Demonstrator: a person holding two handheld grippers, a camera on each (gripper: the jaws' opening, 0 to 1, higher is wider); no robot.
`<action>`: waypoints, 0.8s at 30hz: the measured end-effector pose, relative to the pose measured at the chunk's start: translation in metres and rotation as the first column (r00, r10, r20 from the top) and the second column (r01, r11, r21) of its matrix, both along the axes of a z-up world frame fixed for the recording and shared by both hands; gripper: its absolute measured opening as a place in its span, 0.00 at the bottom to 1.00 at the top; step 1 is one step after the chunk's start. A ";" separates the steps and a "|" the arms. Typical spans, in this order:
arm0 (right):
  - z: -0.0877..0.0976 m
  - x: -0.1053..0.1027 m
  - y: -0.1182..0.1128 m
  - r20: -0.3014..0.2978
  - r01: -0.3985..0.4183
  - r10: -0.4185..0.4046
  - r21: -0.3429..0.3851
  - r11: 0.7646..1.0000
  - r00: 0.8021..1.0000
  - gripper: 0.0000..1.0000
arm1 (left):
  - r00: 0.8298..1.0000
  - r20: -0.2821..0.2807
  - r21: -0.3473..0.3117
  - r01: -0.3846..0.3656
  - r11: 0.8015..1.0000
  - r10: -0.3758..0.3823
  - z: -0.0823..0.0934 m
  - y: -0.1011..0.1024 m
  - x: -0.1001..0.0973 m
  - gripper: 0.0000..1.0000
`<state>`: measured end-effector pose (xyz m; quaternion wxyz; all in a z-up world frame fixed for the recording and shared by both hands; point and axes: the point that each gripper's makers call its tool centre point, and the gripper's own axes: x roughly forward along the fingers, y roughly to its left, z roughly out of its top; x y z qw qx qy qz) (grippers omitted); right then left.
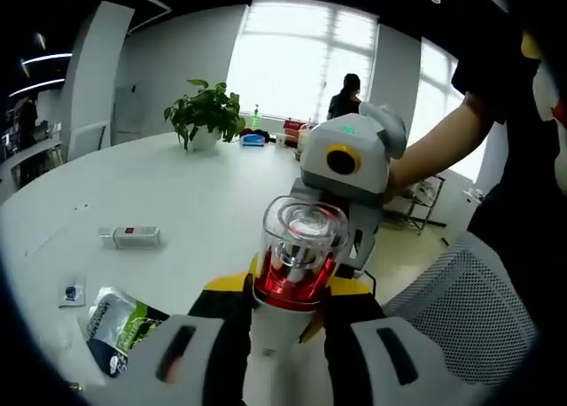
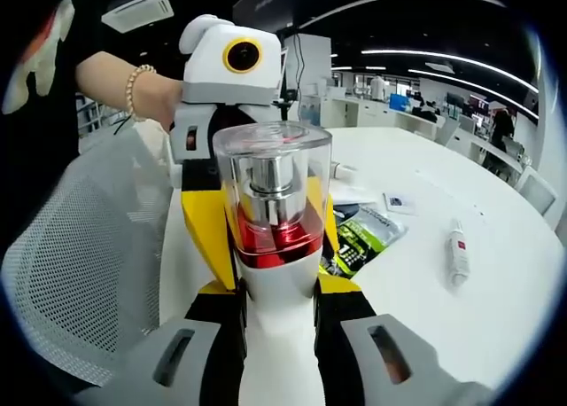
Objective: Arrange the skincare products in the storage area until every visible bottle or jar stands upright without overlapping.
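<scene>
Gripping: left hand-held gripper (image 1: 282, 335) was closed on the white body of a bottle (image 1: 297, 264), jaws pressed against its sides; right hand-held gripper (image 2: 276, 335) was clamped on the same bottle (image 2: 273, 220) from the opposite side.
Bottle: upright between the two tools, lifted above the tabletop (image 1: 177, 184); clear cap over a silver pump, red collar, white base.
Obstruction: in the left gripper view, the right tool's white housing with its yellow ring stood directly behind the bottle; a person's forearm (image 1: 434, 149) reached in behind it.
Chair: grey mesh chair (image 1: 461, 317) sat beside the tabletop edge, under the held bottle's side.
Tabletop items: small white tube (image 1: 130, 237) lay on its side, well apart from the bottle; green-and-black sachet (image 1: 115, 322) lay flat near the edge; small square packet (image 1: 73, 292) lay just beside it.
Far end: potted plant (image 1: 205, 113) and a few coloured containers (image 1: 266, 133), contents too small to tell.
</scene>
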<state>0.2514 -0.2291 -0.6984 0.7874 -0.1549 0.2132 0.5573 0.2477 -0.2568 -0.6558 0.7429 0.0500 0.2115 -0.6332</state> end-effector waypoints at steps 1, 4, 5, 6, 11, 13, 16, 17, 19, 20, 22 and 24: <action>0.000 0.002 -0.001 0.000 0.003 -0.003 -0.003 1.000 1.000 0.28 | 1.000 0.000 0.001 0.001 1.000 -0.001 0.000 -0.001 0.002 0.25; 0.000 0.008 -0.004 -0.003 0.005 -0.005 0.000 1.000 1.000 0.28 | 1.000 0.005 0.005 0.011 1.000 -0.011 -0.001 -0.004 0.009 0.25; 0.000 0.011 -0.004 -0.001 0.006 -0.006 0.001 1.000 1.000 0.28 | 1.000 0.006 0.004 0.011 1.000 -0.011 -0.001 -0.005 0.010 0.25; 0.000 0.013 -0.006 -0.002 0.009 -0.009 0.002 1.000 1.000 0.28 | 1.000 0.008 0.004 0.011 1.000 -0.012 0.000 -0.006 0.012 0.25; 0.001 0.027 -0.009 0.001 0.011 -0.011 0.007 1.000 1.000 0.28 | 1.000 0.014 0.003 0.014 1.000 -0.014 0.000 -0.010 0.025 0.25; 0.000 0.032 -0.011 0.000 0.014 -0.014 0.008 1.000 1.000 0.28 | 1.000 0.016 0.003 0.014 1.000 -0.014 -0.001 -0.011 0.031 0.25; 0.000 0.040 -0.011 0.003 0.014 -0.014 0.012 1.000 1.000 0.28 | 1.000 0.018 0.001 0.012 1.000 -0.012 -0.001 -0.012 0.039 0.25; 0.000 0.043 -0.011 0.004 0.013 -0.013 0.014 1.000 1.000 0.28 | 1.000 0.018 0.001 0.012 1.000 -0.012 -0.001 -0.013 0.041 0.25; 0.001 0.046 -0.011 0.005 0.012 -0.012 0.014 1.000 1.000 0.28 | 1.000 0.019 0.002 0.016 1.000 -0.016 0.000 -0.014 0.045 0.24; 0.001 0.048 -0.011 0.006 0.011 -0.011 0.014 1.000 1.000 0.28 | 1.000 0.023 0.004 0.018 1.000 -0.018 0.000 -0.015 0.048 0.24; 0.001 0.053 -0.012 0.009 0.011 -0.011 0.014 1.000 1.000 0.28 | 1.000 0.023 0.007 0.020 1.000 -0.020 0.000 -0.016 0.051 0.24; 0.000 0.059 -0.013 0.011 0.012 -0.012 0.017 1.000 1.000 0.28 | 1.000 0.025 0.006 0.018 1.000 -0.018 -0.002 -0.017 0.063 0.24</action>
